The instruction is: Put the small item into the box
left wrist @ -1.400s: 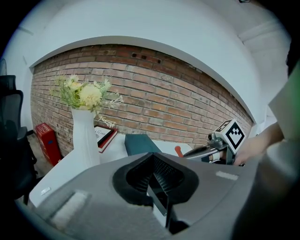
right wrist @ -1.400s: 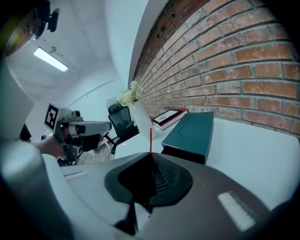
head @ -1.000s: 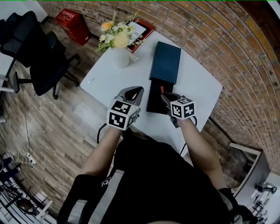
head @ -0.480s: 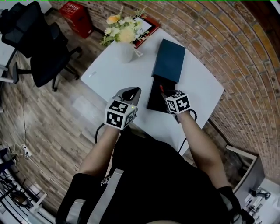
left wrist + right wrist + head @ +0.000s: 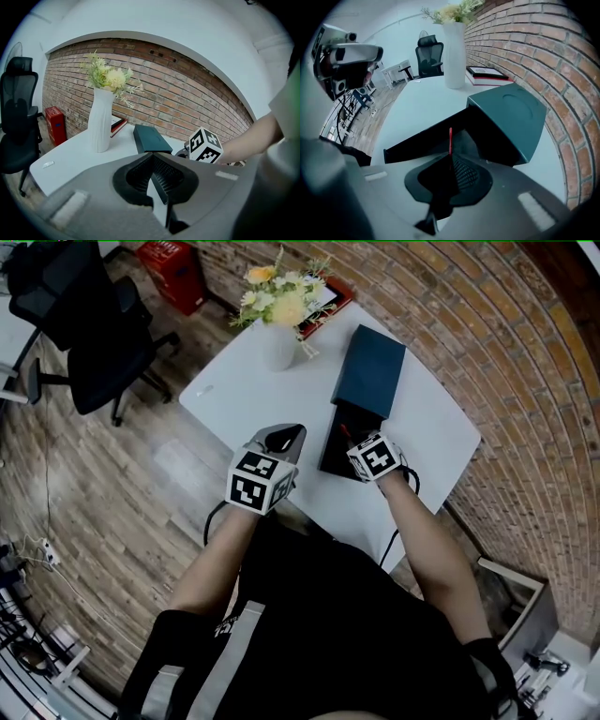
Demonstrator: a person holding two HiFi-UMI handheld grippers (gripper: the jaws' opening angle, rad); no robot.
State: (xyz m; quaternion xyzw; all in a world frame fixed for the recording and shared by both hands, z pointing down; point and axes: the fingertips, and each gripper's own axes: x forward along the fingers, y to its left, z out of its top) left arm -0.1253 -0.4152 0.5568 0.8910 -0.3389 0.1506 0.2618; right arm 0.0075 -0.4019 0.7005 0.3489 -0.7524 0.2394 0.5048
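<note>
Box point(image 5: 337, 441) near end open, lid point(image 5: 368, 371) over far end, vase point(image 5: 279, 346) well apart

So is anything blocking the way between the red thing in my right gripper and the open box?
Nothing visible. The right gripper holds the thin red item at the open black box; the dark teal lid sits at its far end, off the path.

grippers point(image 5: 300, 430) point(image 5: 344, 431): 2 | box point(image 5: 333, 446): 1 | red item point(image 5: 450, 138): 1 | vase point(image 5: 279, 345): 1 | chair point(image 5: 80, 334): 1 | table point(image 5: 253, 390): 1
</note>
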